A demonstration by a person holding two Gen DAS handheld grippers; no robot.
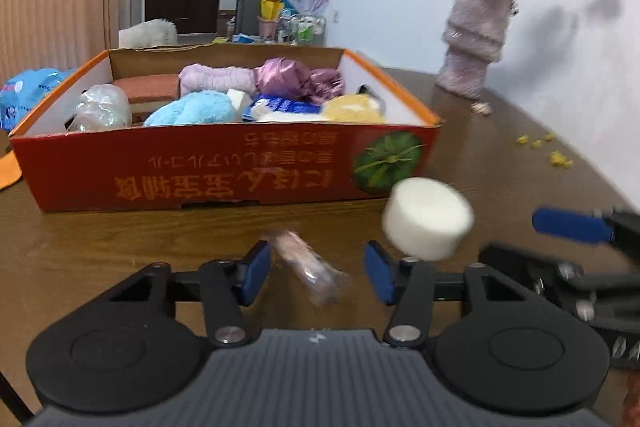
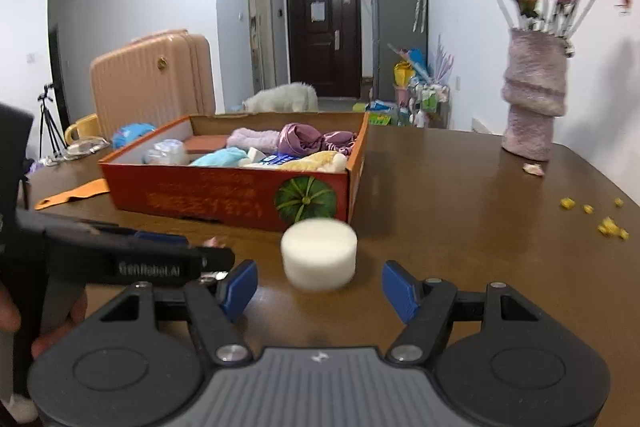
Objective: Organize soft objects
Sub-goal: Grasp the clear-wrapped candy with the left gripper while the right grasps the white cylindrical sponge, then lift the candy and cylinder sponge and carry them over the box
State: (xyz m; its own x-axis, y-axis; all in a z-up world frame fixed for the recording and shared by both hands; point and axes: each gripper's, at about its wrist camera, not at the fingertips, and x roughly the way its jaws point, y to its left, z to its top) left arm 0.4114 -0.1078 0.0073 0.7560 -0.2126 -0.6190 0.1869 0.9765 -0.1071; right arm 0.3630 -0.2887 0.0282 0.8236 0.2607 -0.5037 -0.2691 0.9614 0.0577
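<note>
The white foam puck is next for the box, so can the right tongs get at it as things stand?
Probably yes: the right tongs are open, the white foam puck sits just ahead between their fingers, nothing between.

I'm seeing a white foam puck (image 2: 319, 253), short cylinder, sitting flat on the table just in front of the red box's (image 2: 224, 193) pumpkin-print corner. Left of it a small pink clear-wrapped item (image 1: 310, 269) is lying slanted, blurry. Box is holding approx. a dozen soft bits, incl. blue plush (image 1: 192, 109) & purple cloth (image 1: 298, 79).
</note>
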